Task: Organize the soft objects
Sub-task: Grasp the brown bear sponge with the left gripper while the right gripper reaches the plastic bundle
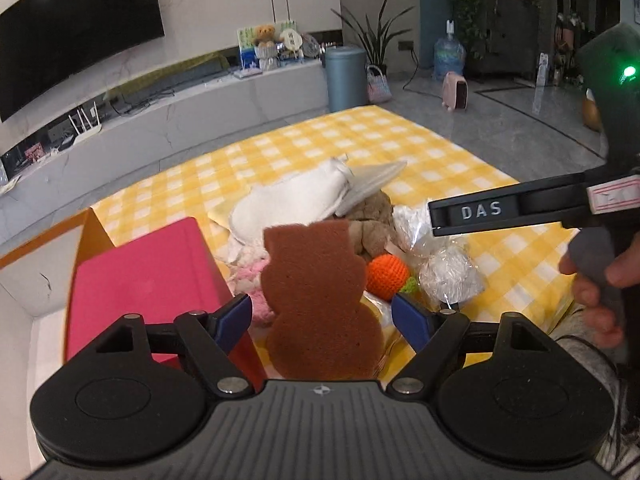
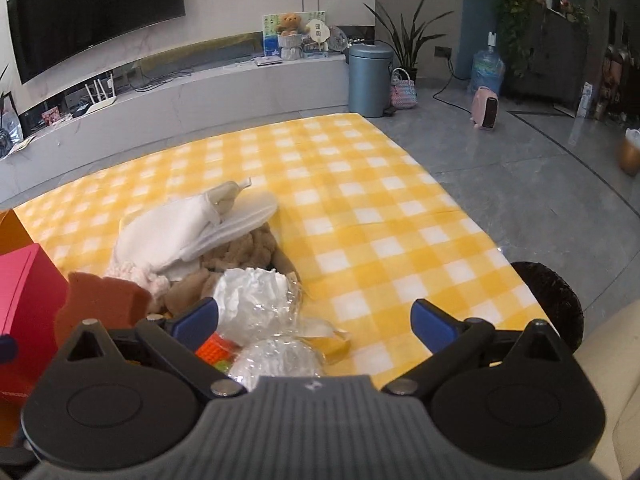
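Observation:
A brown bear-shaped sponge (image 1: pixel 316 300) stands upright between the blue fingers of my left gripper (image 1: pixel 322 316); the jaws stand wide apart and do not press it. The sponge also shows at the left of the right wrist view (image 2: pixel 100 304). Behind it lies a pile of soft things on the yellow checked cloth (image 2: pixel 360 200): white slippers (image 2: pixel 188 228), a brown plush toy (image 2: pixel 236 256), a pink fluffy item (image 1: pixel 250 276), an orange crocheted ball (image 1: pixel 387 274) and plastic-wrapped bundles (image 2: pixel 256 300). My right gripper (image 2: pixel 314 322) is open and empty above the bundles; its side shows in the left wrist view (image 1: pixel 500 210).
A pink box (image 1: pixel 148 280) stands left of the sponge, with an orange box wall (image 1: pixel 90 236) behind it. A black round object (image 2: pixel 556 304) sits at the cloth's right edge. A TV console, a blue bin (image 2: pixel 370 80) and plants stand beyond the cloth.

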